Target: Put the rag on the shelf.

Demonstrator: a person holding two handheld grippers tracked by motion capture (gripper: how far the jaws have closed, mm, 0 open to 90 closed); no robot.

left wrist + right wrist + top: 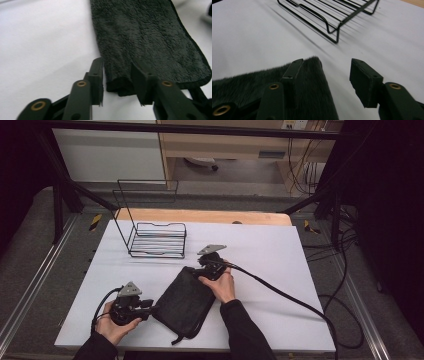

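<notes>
A black fleecy cloth point(185, 302), folded into a rectangle, lies flat on the white table point(280, 250) at front centre. My left gripper point(150, 306) is at its near-left corner. In the left gripper view the jaws point(116, 63) stand apart, with the folded corner of the cloth point(150, 37) lying between them on the table. My right gripper point(196, 268) is at the cloth's far corner. In the right gripper view it point(327, 62) is open: one jaw lies over the cloth's corner point(312, 82), the other over bare table.
A black wire rack point(157, 240) with a tall back frame stands behind the cloth at the table's back left; its base point(332, 15) is just beyond my right gripper. A wooden board edge point(200, 216) runs along the back. The right gripper's cable point(280, 292) trails to the right.
</notes>
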